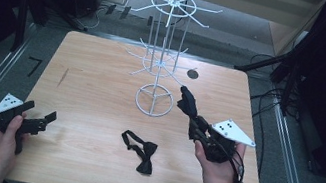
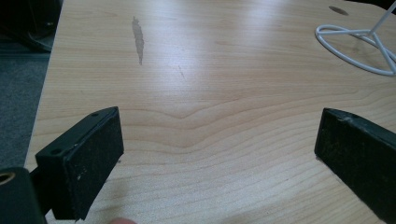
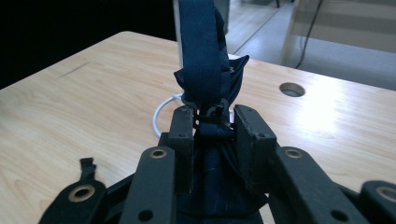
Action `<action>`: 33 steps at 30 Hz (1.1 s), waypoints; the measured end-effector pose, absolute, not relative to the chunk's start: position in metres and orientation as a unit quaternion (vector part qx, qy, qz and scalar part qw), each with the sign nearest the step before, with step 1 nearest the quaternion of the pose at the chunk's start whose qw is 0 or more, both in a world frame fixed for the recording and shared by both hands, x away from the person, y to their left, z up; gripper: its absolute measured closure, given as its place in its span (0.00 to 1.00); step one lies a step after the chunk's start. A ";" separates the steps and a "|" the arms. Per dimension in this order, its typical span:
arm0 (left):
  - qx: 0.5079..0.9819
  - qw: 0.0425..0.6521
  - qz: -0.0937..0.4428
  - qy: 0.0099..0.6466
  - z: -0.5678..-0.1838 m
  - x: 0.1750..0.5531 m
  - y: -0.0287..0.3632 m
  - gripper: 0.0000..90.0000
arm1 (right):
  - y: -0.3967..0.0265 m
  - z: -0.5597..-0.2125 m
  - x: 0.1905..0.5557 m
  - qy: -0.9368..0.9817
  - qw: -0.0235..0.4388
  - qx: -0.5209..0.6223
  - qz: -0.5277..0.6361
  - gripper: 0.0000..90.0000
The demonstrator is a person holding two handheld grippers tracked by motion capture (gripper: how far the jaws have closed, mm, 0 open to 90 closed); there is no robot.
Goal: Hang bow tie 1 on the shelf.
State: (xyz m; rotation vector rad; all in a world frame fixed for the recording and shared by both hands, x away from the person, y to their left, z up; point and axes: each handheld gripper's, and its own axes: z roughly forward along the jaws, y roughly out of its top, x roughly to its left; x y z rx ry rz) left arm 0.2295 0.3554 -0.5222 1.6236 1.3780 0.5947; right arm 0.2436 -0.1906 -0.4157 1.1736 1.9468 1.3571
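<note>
Right gripper (image 3: 212, 122) pinches a dark blue bow tie (image 3: 205, 70), left gripper (image 2: 219, 154) spread empty near the table's left edge; recommend raising the strap loop squarely onto a rack (image 1: 163, 51) arm.

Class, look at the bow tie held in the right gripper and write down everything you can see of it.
The held bow tie is dark navy fabric with a flat band and a small clasp. The right gripper clamps it at the clasp, so the cloth stands up from the jaws, bunched and folded, above the table and apart from it. In the high view it sits beside the round base of the white wire rack. Nothing else touches it.
</note>
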 end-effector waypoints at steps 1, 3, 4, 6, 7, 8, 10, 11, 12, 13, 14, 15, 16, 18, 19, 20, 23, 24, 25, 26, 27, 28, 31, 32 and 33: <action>0.656 0.449 0.240 0.557 -0.522 0.229 0.355 0.02 | -0.191 -0.415 0.244 0.712 0.248 0.434 0.494 0.78; 0.656 0.449 0.240 0.557 -0.522 0.230 0.355 0.02 | -0.192 -0.413 0.245 0.703 0.256 0.446 0.491 0.78; 0.656 0.449 0.240 0.557 -0.522 0.230 0.355 0.02 | -0.192 -0.413 0.245 0.703 0.256 0.446 0.491 0.78; 0.656 0.449 0.240 0.557 -0.522 0.230 0.356 0.02 | -0.191 -0.412 0.247 0.698 0.261 0.452 0.490 0.78; 0.656 0.449 0.240 0.557 -0.522 0.230 0.355 0.02 | -0.189 -0.410 0.248 0.695 0.267 0.456 0.488 0.78; 0.656 0.449 0.240 0.557 -0.522 0.230 0.355 0.02 | -0.187 -0.410 0.249 0.694 0.270 0.457 0.486 0.78; 0.657 0.448 0.240 0.557 -0.522 0.230 0.356 0.02 | -0.185 -0.409 0.249 0.694 0.272 0.458 0.485 0.78; 0.657 0.448 0.239 0.557 -0.522 0.230 0.356 0.02 | -0.182 -0.408 0.250 0.692 0.275 0.460 0.484 0.78; 0.657 0.448 0.239 0.557 -0.522 0.230 0.356 0.02 | -0.182 -0.408 0.250 0.692 0.275 0.460 0.484 0.78; 0.657 0.448 0.239 0.557 -0.522 0.229 0.356 0.02 | -0.178 -0.407 0.251 0.690 0.276 0.462 0.484 0.78; 0.657 0.448 0.239 0.557 -0.522 0.229 0.356 0.02 | -0.177 -0.406 0.251 0.690 0.277 0.461 0.485 0.78; 0.657 0.448 0.239 0.557 -0.522 0.229 0.356 0.02 | -0.176 -0.406 0.251 0.689 0.277 0.462 0.485 0.78; 0.657 0.448 0.239 0.557 -0.522 0.229 0.356 0.02 | -0.176 -0.406 0.251 0.689 0.277 0.462 0.485 0.78; 0.657 0.449 0.239 0.557 -0.522 0.230 0.356 0.02 | -0.174 -0.405 0.252 0.688 0.278 0.462 0.486 0.78; 0.657 0.448 0.239 0.557 -0.522 0.229 0.356 0.02 | -0.172 -0.405 0.251 0.687 0.277 0.463 0.487 0.78; 0.657 0.449 0.239 0.557 -0.522 0.229 0.356 0.02 | -0.171 -0.405 0.251 0.686 0.277 0.464 0.487 0.78; 0.657 0.448 0.239 0.556 -0.522 0.229 0.356 0.02 | -0.168 -0.403 0.250 0.686 0.280 0.460 0.489 0.78; 0.657 0.449 0.239 0.557 -0.522 0.229 0.356 0.02 | -0.168 -0.402 0.249 0.687 0.280 0.460 0.488 0.78; 0.657 0.449 0.239 0.557 -0.522 0.229 0.356 0.02 | -0.166 -0.400 0.249 0.686 0.282 0.457 0.490 0.78; 0.657 0.449 0.239 0.557 -0.522 0.229 0.356 0.02 | -0.166 -0.400 0.249 0.686 0.282 0.457 0.490 0.78; 0.657 0.449 0.239 0.557 -0.522 0.229 0.356 0.02 | -0.165 -0.399 0.248 0.685 0.282 0.457 0.491 0.78; 0.657 0.449 0.239 0.557 -0.522 0.229 0.356 0.02 | -0.165 -0.399 0.248 0.685 0.282 0.457 0.491 0.78; 0.657 0.449 0.239 0.557 -0.522 0.230 0.356 0.02 | -0.163 -0.398 0.247 0.687 0.285 0.454 0.491 0.78; 0.657 0.449 0.239 0.557 -0.522 0.230 0.356 0.02 | -0.161 -0.398 0.246 0.687 0.284 0.454 0.491 0.78; 0.657 0.449 0.239 0.557 -0.522 0.230 0.356 0.02 | -0.159 -0.398 0.246 0.689 0.286 0.453 0.489 0.78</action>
